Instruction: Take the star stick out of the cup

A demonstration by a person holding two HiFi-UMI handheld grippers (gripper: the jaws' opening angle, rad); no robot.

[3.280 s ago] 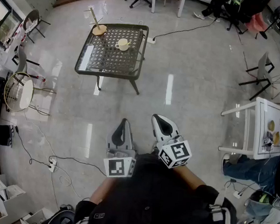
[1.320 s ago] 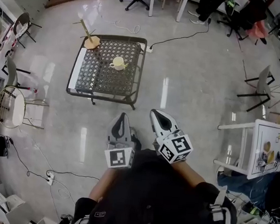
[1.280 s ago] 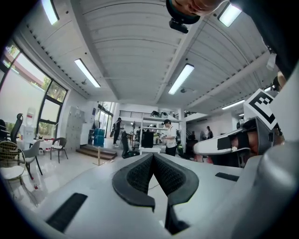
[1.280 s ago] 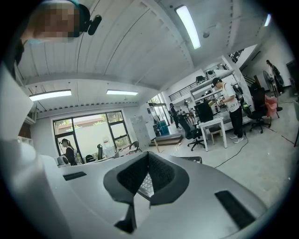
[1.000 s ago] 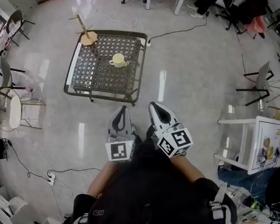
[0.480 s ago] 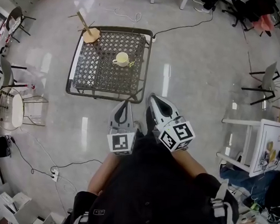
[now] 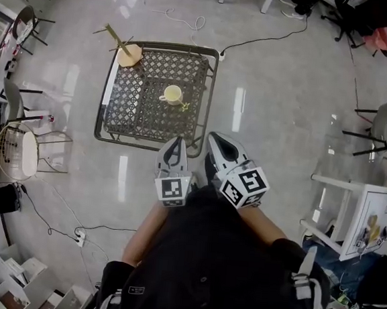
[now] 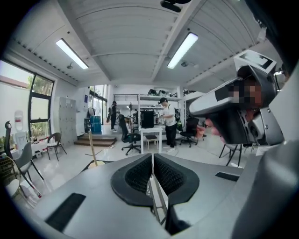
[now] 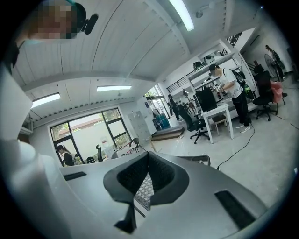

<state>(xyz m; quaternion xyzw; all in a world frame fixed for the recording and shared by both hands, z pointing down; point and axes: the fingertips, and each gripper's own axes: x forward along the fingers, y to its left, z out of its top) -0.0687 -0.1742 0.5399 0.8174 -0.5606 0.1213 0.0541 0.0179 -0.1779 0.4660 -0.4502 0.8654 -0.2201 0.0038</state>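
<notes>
A pale yellow cup [image 7: 172, 93] stands near the middle of a dark lattice-top table [image 7: 126, 105] in the head view. A small yellow-green piece, the star stick [image 7: 183, 105], shows at the cup's right side; it is too small to tell more. My left gripper [image 7: 175, 142] and right gripper [image 7: 217, 139] hang side by side over the table's near edge, both short of the cup. In the left gripper view the left gripper [image 8: 152, 158] is shut with nothing held. The right gripper [image 9: 147, 155] also has its tips together and holds nothing.
A wooden base with a slanted stick [image 7: 129, 55] sits on the table's far left corner. A round wire chair [image 7: 18, 153] stands to the left and a white side table [image 7: 360, 212] to the right. A cable and power strip [image 7: 79, 232] lie on the floor. People stand at desks far off.
The person has walked up to the table, which now lies just ahead of both grippers. The grippers kept their side-by-side pose and stayed shut.
</notes>
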